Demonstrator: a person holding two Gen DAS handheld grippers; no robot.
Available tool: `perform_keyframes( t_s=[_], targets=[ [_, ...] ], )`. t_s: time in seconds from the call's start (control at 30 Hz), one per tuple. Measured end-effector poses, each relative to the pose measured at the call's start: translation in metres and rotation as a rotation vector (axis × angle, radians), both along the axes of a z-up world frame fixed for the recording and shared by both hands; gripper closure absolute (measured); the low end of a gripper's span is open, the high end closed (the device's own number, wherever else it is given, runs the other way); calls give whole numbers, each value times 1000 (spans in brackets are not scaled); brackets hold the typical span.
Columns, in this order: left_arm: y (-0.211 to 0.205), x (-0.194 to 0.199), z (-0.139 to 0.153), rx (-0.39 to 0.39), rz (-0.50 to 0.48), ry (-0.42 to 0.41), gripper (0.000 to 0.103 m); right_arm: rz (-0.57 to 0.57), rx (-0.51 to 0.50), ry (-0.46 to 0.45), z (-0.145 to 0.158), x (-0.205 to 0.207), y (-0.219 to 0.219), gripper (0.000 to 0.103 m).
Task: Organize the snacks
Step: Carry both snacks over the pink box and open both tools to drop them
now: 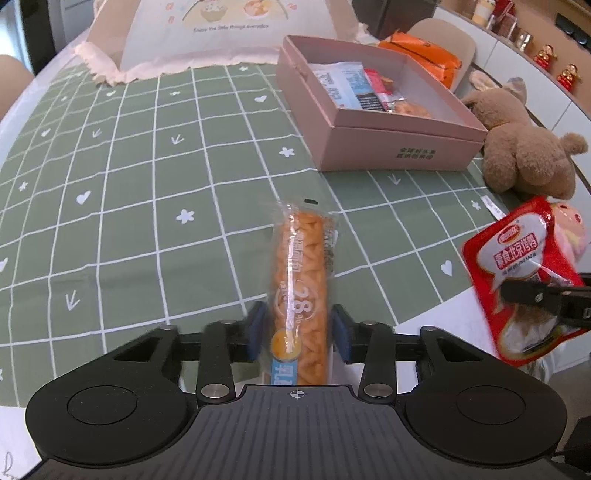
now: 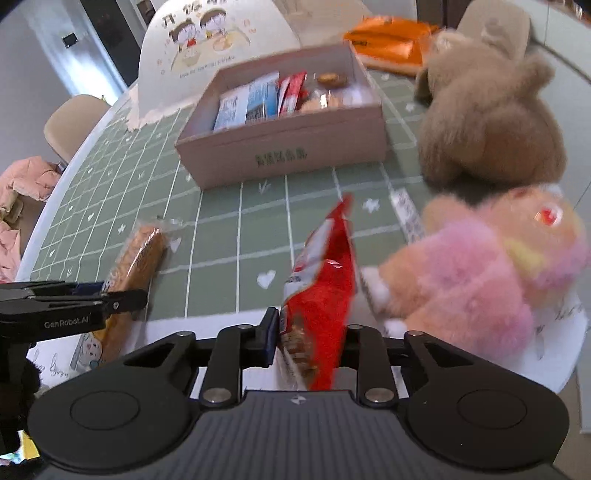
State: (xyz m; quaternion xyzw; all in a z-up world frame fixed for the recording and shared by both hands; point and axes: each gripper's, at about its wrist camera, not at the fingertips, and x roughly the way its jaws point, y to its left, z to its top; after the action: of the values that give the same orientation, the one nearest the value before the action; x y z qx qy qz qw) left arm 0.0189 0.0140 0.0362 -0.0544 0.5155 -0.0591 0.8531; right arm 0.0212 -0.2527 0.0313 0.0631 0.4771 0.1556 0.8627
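My left gripper (image 1: 298, 334) is shut on a long orange bread snack in a clear wrapper (image 1: 301, 280), held above the green checked tablecloth (image 1: 147, 184). My right gripper (image 2: 308, 338) is shut on a red snack packet (image 2: 321, 280); the packet also shows at the right of the left wrist view (image 1: 517, 273). The bread snack shows at the left of the right wrist view (image 2: 136, 258) with the left gripper's fingers (image 2: 122, 301) on it. A pink open box (image 1: 399, 144), also in the right wrist view (image 2: 280, 155), holds several snack packets beyond both grippers.
A brown plush toy (image 2: 487, 110) and a pink plush toy (image 2: 487, 273) lie right of the box near the right gripper. Orange packets (image 2: 391, 42) lie behind the box. A white food-cover tent (image 1: 221, 33) stands at the table's far side. The table edge is close on the right.
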Motion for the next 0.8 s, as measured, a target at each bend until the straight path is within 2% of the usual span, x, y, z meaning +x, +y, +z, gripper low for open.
perform_keyframes(
  t_s=[0.07,0.1,0.17,0.3,0.4,0.47,0.5,0.57,0.63,0.7,0.8],
  targets=[
    [5,0,6,-80,-3,11,70,-10,25,-14,10,0,-6,82],
    [6,-1,13,-114,-17,-10,70,-14,42,-22,15,-1,-9,82],
    [5,1,32,-128,-27,-53,70,-26,53,-41,25,-3,-14,82],
    [3,27,109,-275,-61,-202,70,-40,75,-91,50,-9,-24,82],
    [-10,59,171,-294,-89,-338,70,-41,78,-157,75,-12,-31,82],
    [-19,89,197,-351,-92,-391,70,-46,68,-203,90,-12,-36,82],
    [-24,106,200,-383,-99,-387,68,-52,57,-223,97,-12,-38,82],
    [-33,146,192,-428,-117,-316,68,-67,30,-249,106,-10,-41,82],
    [-32,164,177,-416,-69,-302,68,-78,1,-273,111,-12,-45,82],
    [-20,157,165,-386,6,-340,68,-92,-18,-283,113,-15,-52,82],
    [-3,131,143,-426,38,-322,68,-123,-24,-243,105,-11,-65,82]
  ],
)
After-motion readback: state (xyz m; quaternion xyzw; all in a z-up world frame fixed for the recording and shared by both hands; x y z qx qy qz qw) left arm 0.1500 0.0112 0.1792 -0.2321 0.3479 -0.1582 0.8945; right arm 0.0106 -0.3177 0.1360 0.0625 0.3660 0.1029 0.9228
